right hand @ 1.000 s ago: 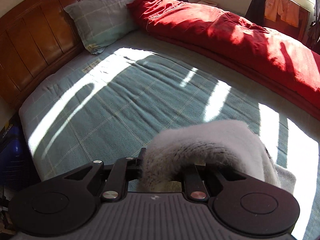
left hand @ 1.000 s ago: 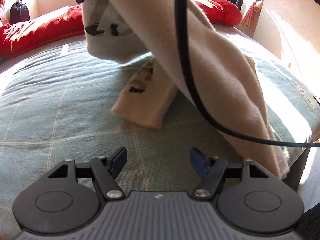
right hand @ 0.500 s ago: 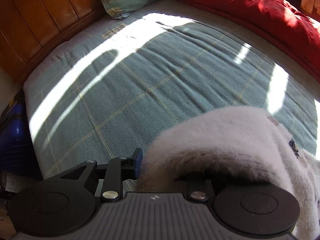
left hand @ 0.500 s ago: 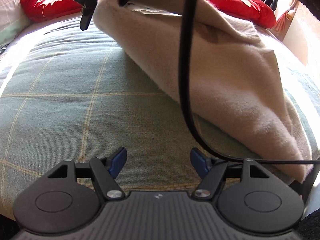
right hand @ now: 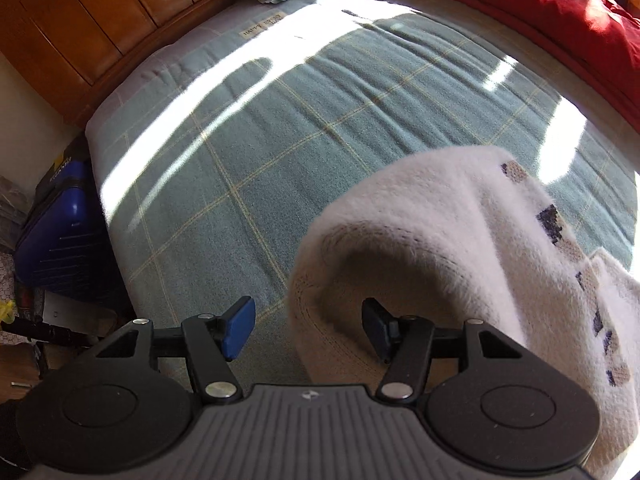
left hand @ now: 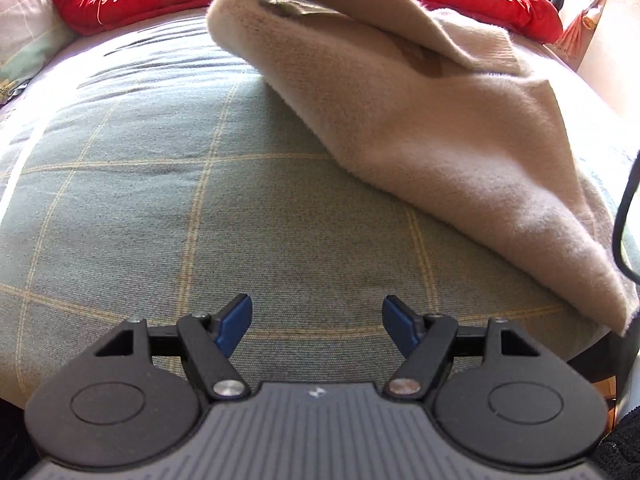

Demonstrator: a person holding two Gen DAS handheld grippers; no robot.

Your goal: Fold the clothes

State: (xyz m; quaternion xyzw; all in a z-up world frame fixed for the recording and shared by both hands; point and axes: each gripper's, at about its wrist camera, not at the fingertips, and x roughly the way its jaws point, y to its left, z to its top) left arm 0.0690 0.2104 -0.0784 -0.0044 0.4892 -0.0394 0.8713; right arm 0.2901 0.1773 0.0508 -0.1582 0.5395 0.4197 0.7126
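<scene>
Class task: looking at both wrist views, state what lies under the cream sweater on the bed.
The cream sweater lies on the green checked bedspread, which shows all around it. Its upper edge drapes over one finger of the open right gripper. Anything beneath its folds is covered.

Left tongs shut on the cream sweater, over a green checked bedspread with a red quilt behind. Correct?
Not quite. The left tongs are open and empty, apart from the cream sweater, as the left wrist view shows. The green checked bedspread and the red quilt behind are right.
</scene>
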